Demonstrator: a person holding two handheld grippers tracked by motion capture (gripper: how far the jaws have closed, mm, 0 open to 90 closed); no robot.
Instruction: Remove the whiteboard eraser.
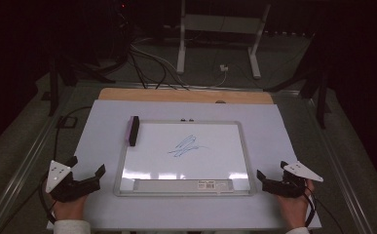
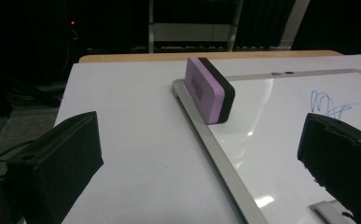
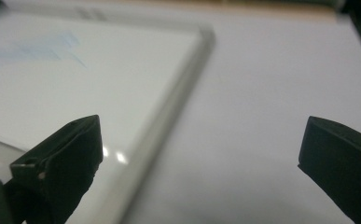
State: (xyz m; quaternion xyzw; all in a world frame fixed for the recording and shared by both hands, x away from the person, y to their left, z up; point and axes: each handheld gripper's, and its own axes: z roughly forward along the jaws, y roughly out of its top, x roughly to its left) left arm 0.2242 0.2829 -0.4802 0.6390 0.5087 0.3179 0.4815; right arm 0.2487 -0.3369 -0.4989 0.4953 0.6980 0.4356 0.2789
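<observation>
A small whiteboard [image 1: 147, 185] with a silver frame lies flat in the middle of the white table [image 1: 98, 126]. A blue scribble [image 1: 186, 145] marks its centre. A purple and black eraser [image 1: 133, 130] stands on edge at the board's far left corner, also seen in the left gripper view as the eraser [image 2: 209, 90]. My left gripper [image 1: 86, 165] rests at the table's near left, open, with nothing between its jaws. My right gripper [image 1: 271, 169] rests at the near right beside the board's frame [image 3: 169, 116], open and empty as well.
A wooden strip [image 1: 186, 95] runs along the table's far edge. Beyond it are white stand legs [image 1: 181, 44] and loose cables [image 1: 147, 63] on the dark floor. Bare table surface lies on both sides of the board.
</observation>
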